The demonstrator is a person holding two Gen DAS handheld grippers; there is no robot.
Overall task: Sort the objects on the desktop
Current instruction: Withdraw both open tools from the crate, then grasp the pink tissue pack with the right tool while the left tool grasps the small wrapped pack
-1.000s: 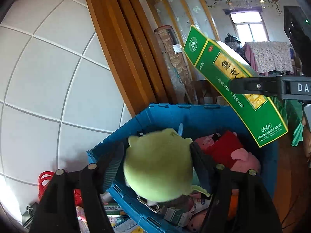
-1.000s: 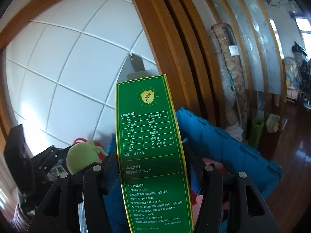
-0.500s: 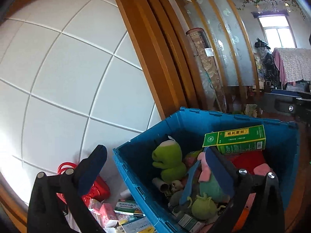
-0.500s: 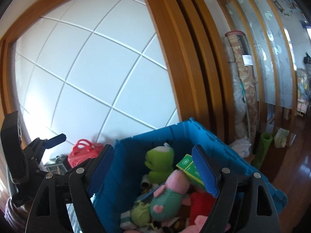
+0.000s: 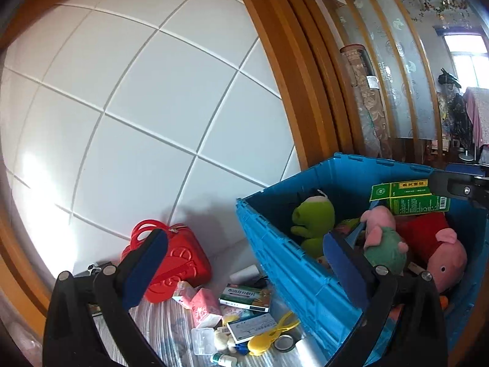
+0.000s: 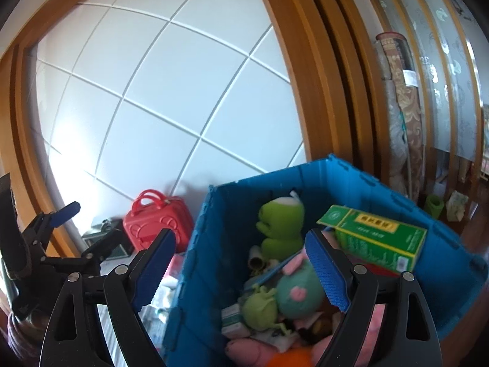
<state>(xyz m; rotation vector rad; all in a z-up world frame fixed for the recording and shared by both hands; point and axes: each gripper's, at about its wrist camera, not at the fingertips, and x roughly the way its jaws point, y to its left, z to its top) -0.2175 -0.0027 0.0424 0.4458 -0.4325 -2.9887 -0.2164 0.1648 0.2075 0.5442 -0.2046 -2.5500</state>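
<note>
The left gripper [image 5: 241, 263] has its fingers spread wide with nothing between them. In its view, left of the blue bin [image 5: 293, 278], the red case [image 5: 180, 266] sits by small boxes [image 5: 244, 298] and a yellow clip [image 5: 272, 336] on the worktop [image 5: 171, 333]; the right wrist view shows only the case [image 6: 159, 218] there, plus the left gripper [image 6: 88, 226] itself. The right gripper [image 6: 241, 270] is opening, empty, over the bin [image 6: 198, 278]. Inside the bin lie a frog plush [image 6: 281, 226], a teal plush [image 6: 298, 290] and the green box [image 6: 376, 241] to the right. Only the left view shows a pink pig [image 5: 446, 260] at the bin's right end.
</note>
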